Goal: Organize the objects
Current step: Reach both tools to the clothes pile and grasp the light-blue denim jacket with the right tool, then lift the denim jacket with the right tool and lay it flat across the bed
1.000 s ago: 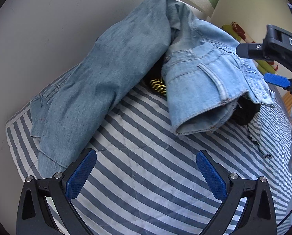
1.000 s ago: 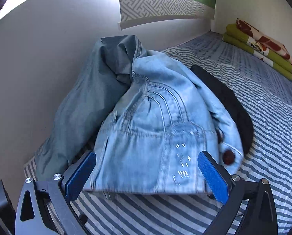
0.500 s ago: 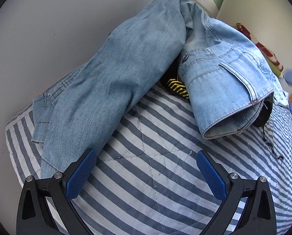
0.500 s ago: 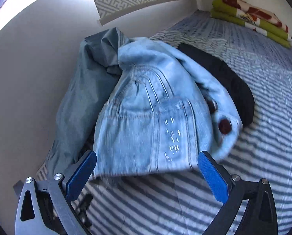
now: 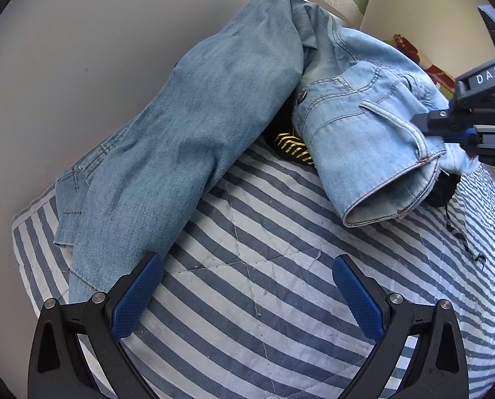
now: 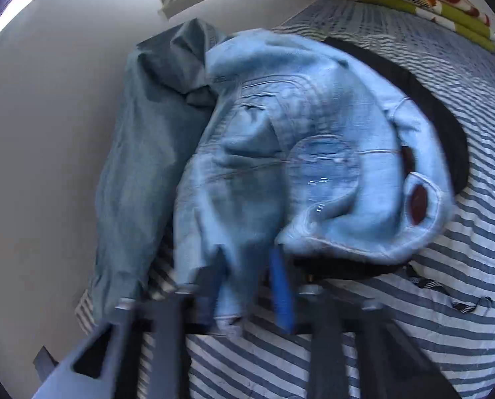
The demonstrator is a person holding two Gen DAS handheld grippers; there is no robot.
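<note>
On the striped bed cover (image 5: 247,286), close to the white wall (image 5: 81,50), lie two denim pieces. One is a light blue denim jacket (image 6: 314,153), crumpled in a heap; the other is darker blue jeans (image 5: 187,126), stretched along the wall side of the jacket and partly under its collar. One sleeve cuff of the jacket (image 5: 387,179) hangs open toward the left camera. Under the jacket one black garment (image 6: 446,126) comes out on the side away from the wall, and one small piece with yellow and black stripes (image 5: 292,146) shows between the jacket and the jeans.

The right tongs (image 6: 247,282) are pressed nearly together and pinch the lower hem of the jacket; the picture is blurred there, but denim sits between the two blue pads. From the left camera the same right tongs (image 5: 460,136) appear at the edge of the jacket, touching the cloth beside the cuff. The left tongs (image 5: 246,296) are spread wide above the bare striped cover, holding nothing; one blue pad (image 5: 138,296) is just beside the leg end of the jeans, and I cannot tell whether it touches.

Far from the jacket, in the corner of the bed, one stack of folded green and red blankets (image 6: 423,0) lies against the wall.
</note>
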